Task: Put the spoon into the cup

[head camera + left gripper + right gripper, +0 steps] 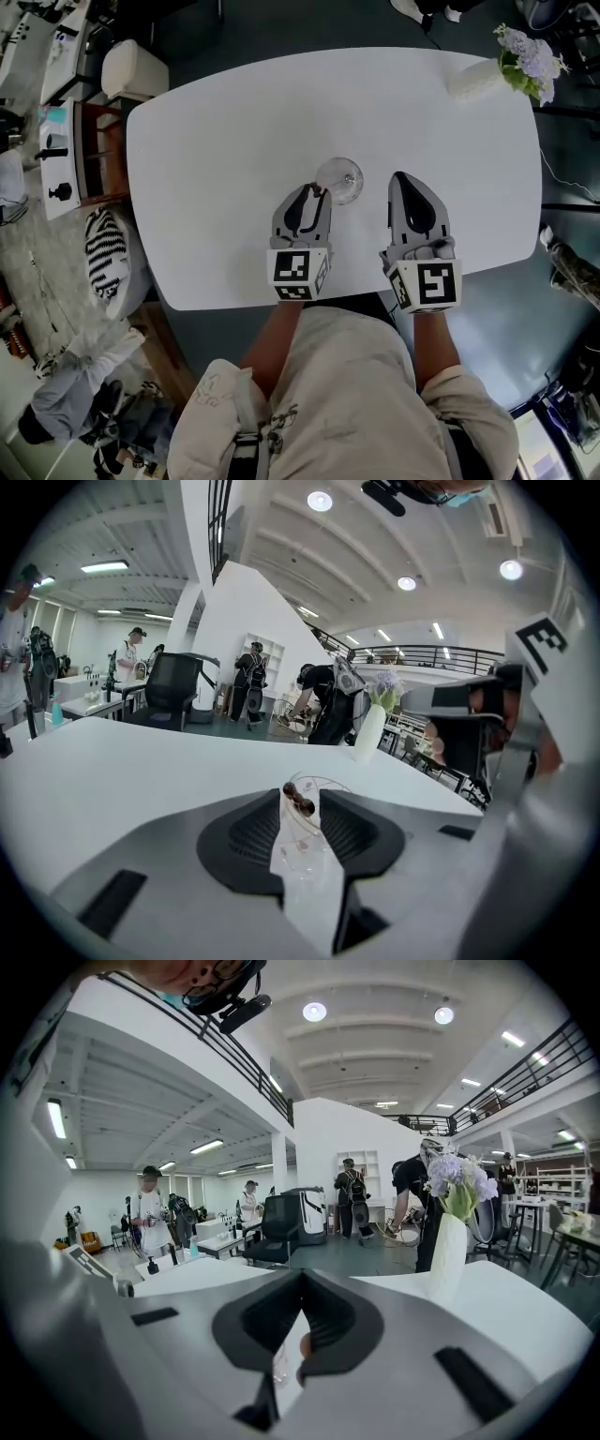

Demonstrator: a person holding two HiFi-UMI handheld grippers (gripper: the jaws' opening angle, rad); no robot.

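A clear glass cup [341,178] stands in the middle of the white table [225,141]. A thin spoon with dark beads on its handle end [300,801] leans in the cup [325,784], its handle tilted toward my left gripper [317,191]. The left gripper [302,797] sits right at the cup's near-left side, jaws apart, pads on either side of the spoon's handle without pressing it. My right gripper [401,178] rests on the table to the right of the cup, a little apart from it, its jaws together with nothing in them [300,1279].
A white vase with lilac flowers [480,79] lies at the table's far right corner; it shows as a vase [448,1241] ahead of the right gripper. A cream stool [131,67] and a wooden shelf [94,155] flank the table's left end. People stand far off in the room.
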